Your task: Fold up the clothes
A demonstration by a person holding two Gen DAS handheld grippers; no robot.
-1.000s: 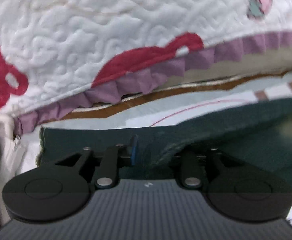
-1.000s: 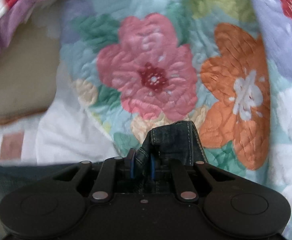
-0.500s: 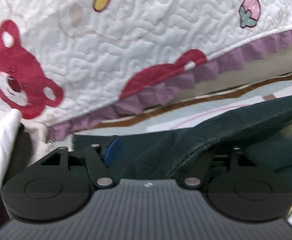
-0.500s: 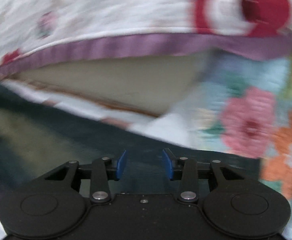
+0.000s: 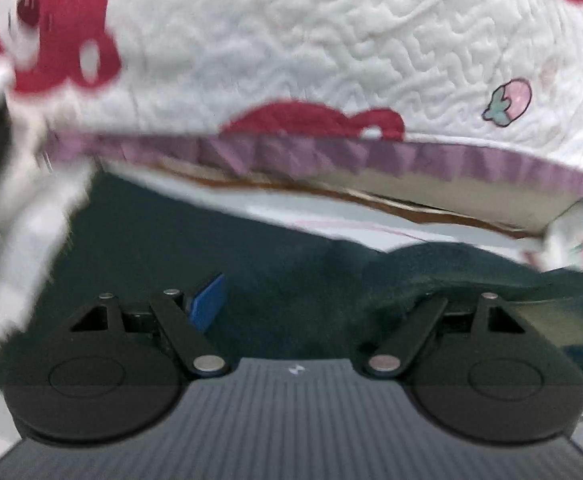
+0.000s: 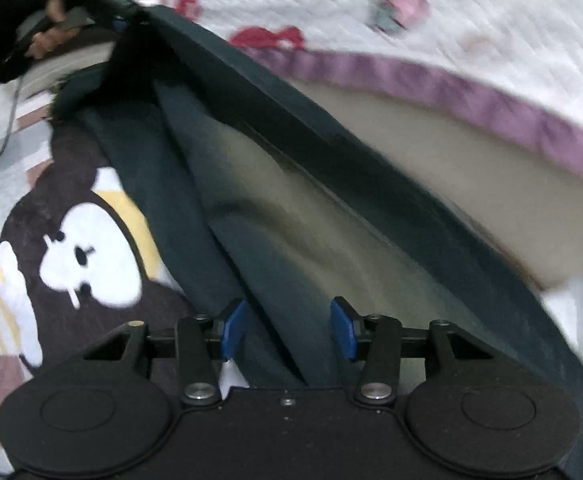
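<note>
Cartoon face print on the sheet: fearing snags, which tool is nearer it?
Right. The right tool, jaws opening astride the dark garment, sits beside the cartoon face print; the left tool is at the garment's far end.

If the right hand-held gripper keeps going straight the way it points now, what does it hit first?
Most likely the dark garment: its folds lie directly ahead of the right hand-held gripper, whose jaws are opening with cloth between them. The quilt is farther off, though depth is unclear.
</note>
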